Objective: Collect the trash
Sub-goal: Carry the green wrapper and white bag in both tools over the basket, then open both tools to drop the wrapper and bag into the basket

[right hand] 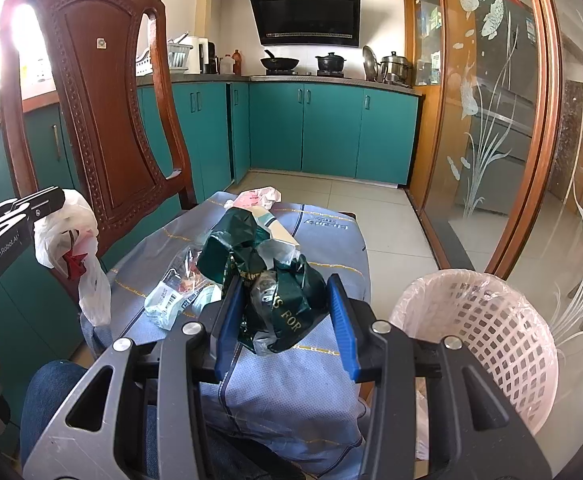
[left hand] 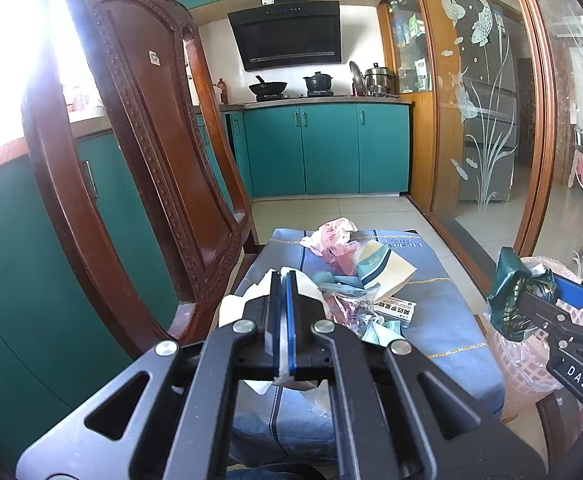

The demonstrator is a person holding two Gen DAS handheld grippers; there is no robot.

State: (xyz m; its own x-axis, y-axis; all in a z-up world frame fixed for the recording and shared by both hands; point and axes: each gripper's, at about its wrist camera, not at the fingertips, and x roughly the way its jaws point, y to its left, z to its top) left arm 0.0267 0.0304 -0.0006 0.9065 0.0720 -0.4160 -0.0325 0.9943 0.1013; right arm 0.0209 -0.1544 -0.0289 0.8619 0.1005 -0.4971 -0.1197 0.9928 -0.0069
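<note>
Carrying trash: right gripper [right hand: 285, 312] clamped the green wrapper [right hand: 267, 276], left gripper [left hand: 281, 320] pinched a white bag [right hand: 71, 248]; both probably needed moving over the basket [right hand: 491, 320] beside the stool's right edge.

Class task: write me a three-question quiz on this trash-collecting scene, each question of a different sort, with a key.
1. True or false: the right gripper holds a dark green wrapper.
2. What does the left gripper grip? A) white plastic bag B) a cup C) a spoon
3. Fill in: the pink basket stands on the ____ side of the blue cloth in the right wrist view.

Key: 1 true; 2 A; 3 right.
</note>
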